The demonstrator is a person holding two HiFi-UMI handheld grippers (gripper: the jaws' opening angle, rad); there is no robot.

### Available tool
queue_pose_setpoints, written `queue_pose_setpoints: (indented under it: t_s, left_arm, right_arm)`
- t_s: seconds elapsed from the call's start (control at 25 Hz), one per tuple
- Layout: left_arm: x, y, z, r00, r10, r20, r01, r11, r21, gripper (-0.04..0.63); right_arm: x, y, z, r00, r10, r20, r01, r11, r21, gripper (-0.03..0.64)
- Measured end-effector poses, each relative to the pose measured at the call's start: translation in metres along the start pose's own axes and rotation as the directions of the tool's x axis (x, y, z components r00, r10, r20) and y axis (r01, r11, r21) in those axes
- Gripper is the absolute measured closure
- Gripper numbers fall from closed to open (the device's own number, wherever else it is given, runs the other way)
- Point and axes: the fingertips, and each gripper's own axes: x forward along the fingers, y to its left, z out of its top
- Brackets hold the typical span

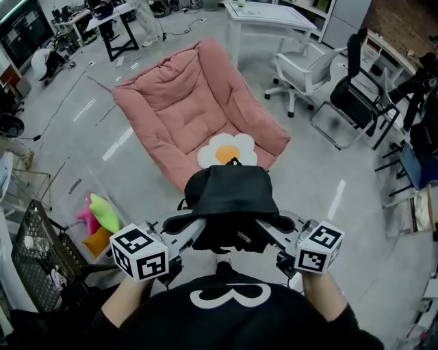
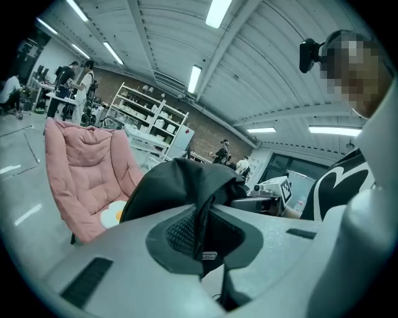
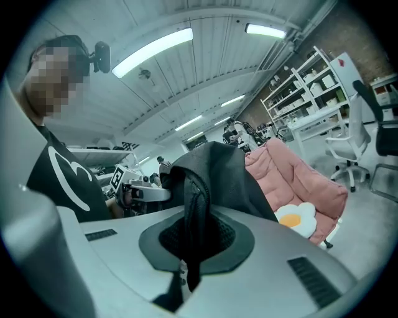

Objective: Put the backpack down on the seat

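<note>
Left gripper (image 1: 197, 231) and right gripper (image 1: 268, 231) are holding the black backpack (image 1: 231, 195) up in front of me, short of the pink seat (image 1: 181, 102). I am judging it best to be moving both together, lowering it level onto the cushion before releasing. Both are clamping nearly closed on its fabric, one on each side.

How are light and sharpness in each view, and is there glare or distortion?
Head view: evenly lit, sharp, with lamp glare streaks on the glossy floor. Left gripper view: strong fisheye bending, black corners, bright ceiling lamp. Right gripper view: same bending, cooler greenish tint; the backpack looks sharp.
</note>
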Motion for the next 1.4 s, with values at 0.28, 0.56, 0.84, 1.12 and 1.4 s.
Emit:
queue_pose_setpoints:
  t_s: [0.28, 0.56, 0.84, 1.12, 1.4]
  left_arm:
    - [0.045, 0.024, 0.065, 0.999, -0.029, 0.037, 0.027, 0.998, 0.049, 0.577]
    - [0.073, 0.045, 0.111, 0.996, 0.003, 0.088, -0.011, 0.996, 0.093, 0.577]
    - [0.080, 0.090, 0.143, 0.993, 0.006, 0.120, -0.016, 0.996, 0.085, 0.577]
    - [0.091, 0.152, 0.174, 0.995, -0.018, 0.094, 0.011, 0.997, 0.080, 0.577]
    - [0.107, 0.227, 0.207, 0.997, -0.046, 0.060, 0.042, 0.996, 0.074, 0.577]
  right_arm:
    - [0.007, -0.048, 0.063, 0.998, -0.010, 0.068, 0.015, 0.998, -0.064, 0.604]
    - [0.022, -0.087, 0.111, 0.992, -0.049, 0.118, 0.059, 0.994, -0.088, 0.604]
    - [0.063, -0.112, 0.141, 0.989, -0.077, 0.127, 0.092, 0.989, -0.112, 0.604]
    - [0.121, -0.150, 0.170, 0.984, -0.127, 0.126, 0.139, 0.986, -0.093, 0.604]
    - [0.184, -0.193, 0.195, 0.981, -0.162, 0.109, 0.170, 0.984, -0.063, 0.604]
